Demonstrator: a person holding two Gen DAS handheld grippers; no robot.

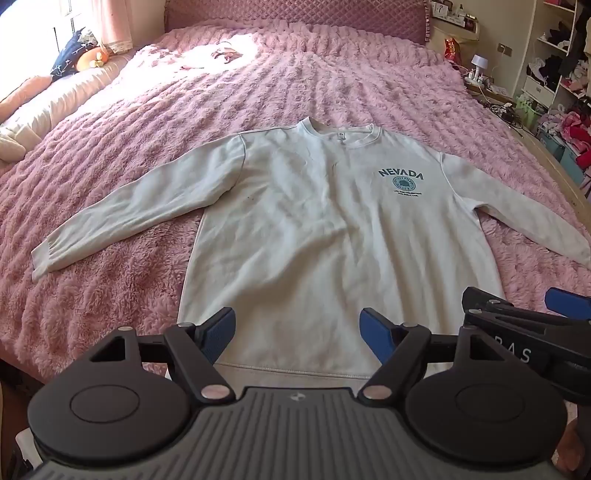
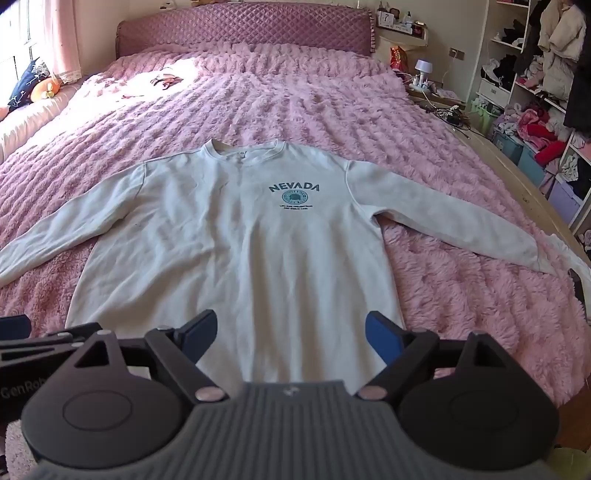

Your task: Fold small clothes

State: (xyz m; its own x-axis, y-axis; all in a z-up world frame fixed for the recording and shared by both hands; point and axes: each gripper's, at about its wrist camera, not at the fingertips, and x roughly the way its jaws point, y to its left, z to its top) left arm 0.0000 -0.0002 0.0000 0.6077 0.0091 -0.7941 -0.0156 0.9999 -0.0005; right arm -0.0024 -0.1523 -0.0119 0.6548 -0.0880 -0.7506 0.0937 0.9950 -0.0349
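Observation:
A white long-sleeved sweatshirt (image 1: 314, 229) with a teal NEVADA print lies flat and face up on the pink bed, both sleeves spread outward; it also shows in the right wrist view (image 2: 240, 251). My left gripper (image 1: 297, 334) is open and empty, held above the sweatshirt's bottom hem. My right gripper (image 2: 291, 338) is open and empty, above the hem a little to the right. The right gripper also shows at the right edge of the left wrist view (image 1: 517, 310).
The fluffy pink bedspread (image 1: 110, 155) covers the whole bed, with a quilted headboard (image 2: 243, 26) at the far end. Pillows and a plush toy (image 1: 92, 59) lie at the left. A bedside table and cluttered shelves (image 2: 535, 92) stand to the right.

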